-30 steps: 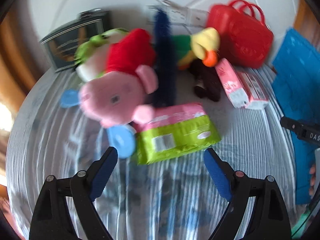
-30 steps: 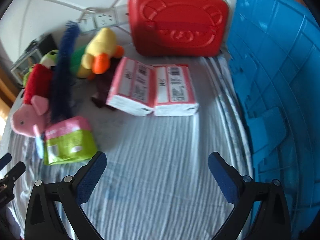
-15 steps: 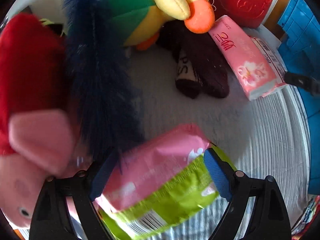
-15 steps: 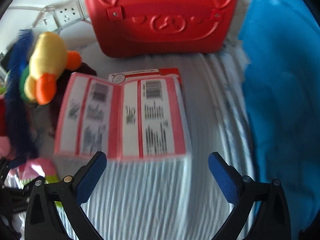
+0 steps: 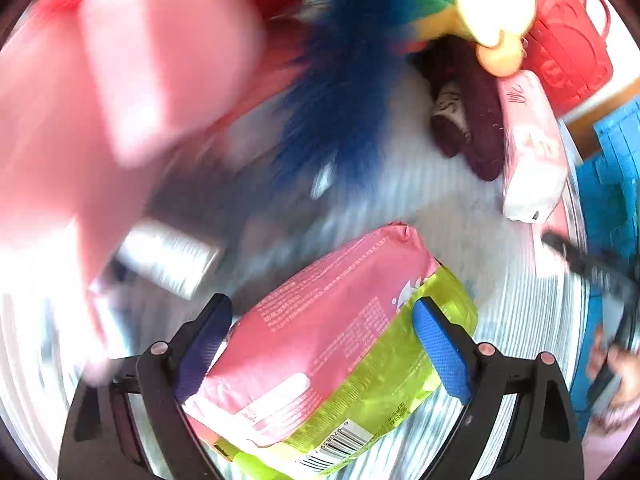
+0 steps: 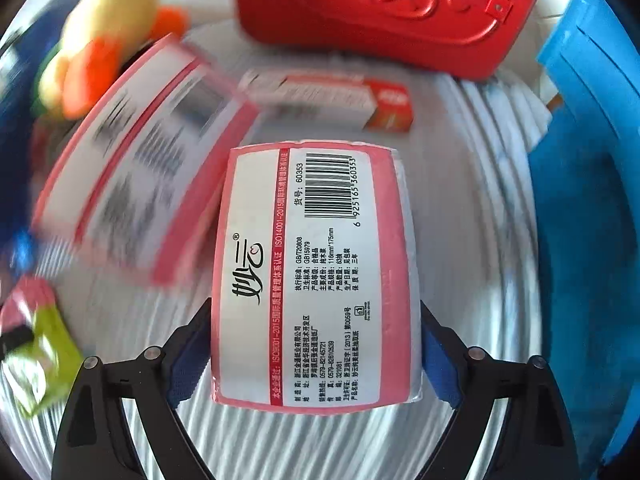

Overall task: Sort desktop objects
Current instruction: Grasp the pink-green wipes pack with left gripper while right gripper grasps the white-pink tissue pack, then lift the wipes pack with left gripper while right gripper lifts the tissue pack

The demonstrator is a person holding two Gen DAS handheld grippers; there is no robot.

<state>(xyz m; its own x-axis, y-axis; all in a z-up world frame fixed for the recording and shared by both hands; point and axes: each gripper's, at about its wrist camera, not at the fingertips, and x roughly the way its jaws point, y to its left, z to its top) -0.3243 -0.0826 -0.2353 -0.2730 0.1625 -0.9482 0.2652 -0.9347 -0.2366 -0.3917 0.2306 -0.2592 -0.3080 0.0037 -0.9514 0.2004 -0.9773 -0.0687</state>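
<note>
Straddling the glossy pink-and-green pouch (image 5: 340, 364), my left gripper (image 5: 320, 356) has its jaws spread, just widened, blue pads flanking the crinkled pack without pressing. My right gripper (image 6: 316, 360) has just narrowed onto the tissue pack (image 6: 316, 276); both pads sit against its soft, rectangular, pink-bordered sides. The moulded red case (image 6: 384, 8) stands closed behind; contents unseen. A ribbed blue bin (image 6: 584, 200) lies just beside the striped cloth (image 6: 472, 184).
</note>
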